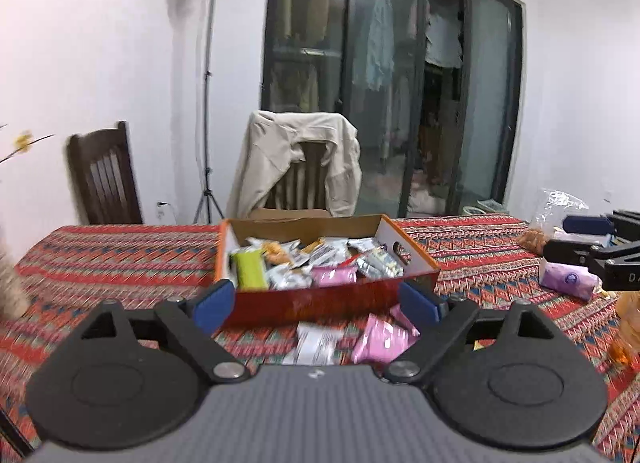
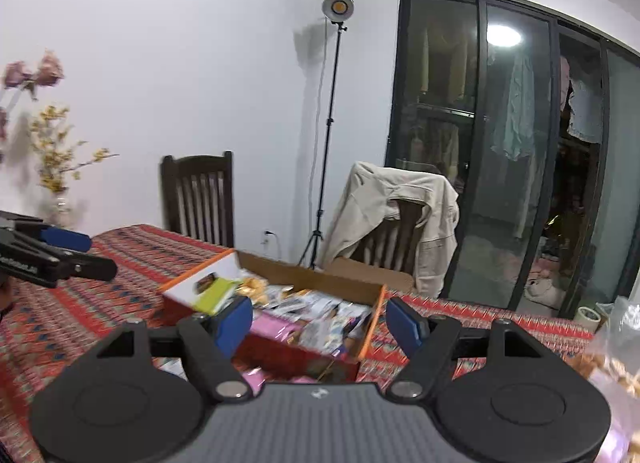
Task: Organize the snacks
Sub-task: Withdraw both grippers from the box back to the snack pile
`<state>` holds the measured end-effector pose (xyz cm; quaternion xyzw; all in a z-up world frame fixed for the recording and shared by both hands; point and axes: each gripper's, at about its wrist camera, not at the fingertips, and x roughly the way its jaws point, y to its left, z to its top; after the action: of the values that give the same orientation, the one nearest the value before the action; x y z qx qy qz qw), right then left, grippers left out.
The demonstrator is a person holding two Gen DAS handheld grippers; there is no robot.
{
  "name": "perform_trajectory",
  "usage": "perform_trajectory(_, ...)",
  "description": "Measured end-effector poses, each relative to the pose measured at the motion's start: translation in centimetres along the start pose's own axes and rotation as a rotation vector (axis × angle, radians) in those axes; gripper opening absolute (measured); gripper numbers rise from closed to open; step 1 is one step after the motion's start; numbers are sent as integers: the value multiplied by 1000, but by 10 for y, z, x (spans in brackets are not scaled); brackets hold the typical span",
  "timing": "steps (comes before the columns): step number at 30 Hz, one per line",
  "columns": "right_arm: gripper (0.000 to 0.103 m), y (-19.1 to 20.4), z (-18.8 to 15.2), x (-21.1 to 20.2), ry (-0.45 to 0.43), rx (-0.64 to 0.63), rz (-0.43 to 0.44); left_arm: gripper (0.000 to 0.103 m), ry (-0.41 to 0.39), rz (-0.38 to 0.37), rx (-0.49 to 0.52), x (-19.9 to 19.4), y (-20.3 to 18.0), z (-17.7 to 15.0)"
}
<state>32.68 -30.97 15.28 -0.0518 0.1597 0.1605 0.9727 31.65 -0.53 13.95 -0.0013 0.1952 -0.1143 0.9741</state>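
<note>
An open cardboard box (image 1: 326, 259) with red and orange sides is seen on a red patterned tablecloth (image 1: 120, 263), filled with small snack packets; a lime-green packet (image 1: 250, 271) lies at its left end. Two pink packets (image 1: 386, 337) and a white one (image 1: 316, 343) lie on the cloth just in front of it. The left gripper (image 1: 318, 305) is held spread, nothing between its blue pads. The right gripper (image 2: 320, 323) is likewise spread and empty. No writing on the packets can be read through the blur.

White walls (image 1: 100, 43), dark glass doors (image 1: 392, 83), wooden chairs (image 2: 198, 199).
</note>
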Motion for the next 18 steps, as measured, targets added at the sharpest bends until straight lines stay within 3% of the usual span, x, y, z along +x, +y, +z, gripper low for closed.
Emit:
perform_trajectory(8, 80, 36, -68, -75, 28, 33, 20, 100, -2, 79, -16, -75, -12, -76)
perform_trajectory(18, 82, 79, -161, -104, 160, 114, 10, 100, 124, 88, -13, -96, -28, -154)
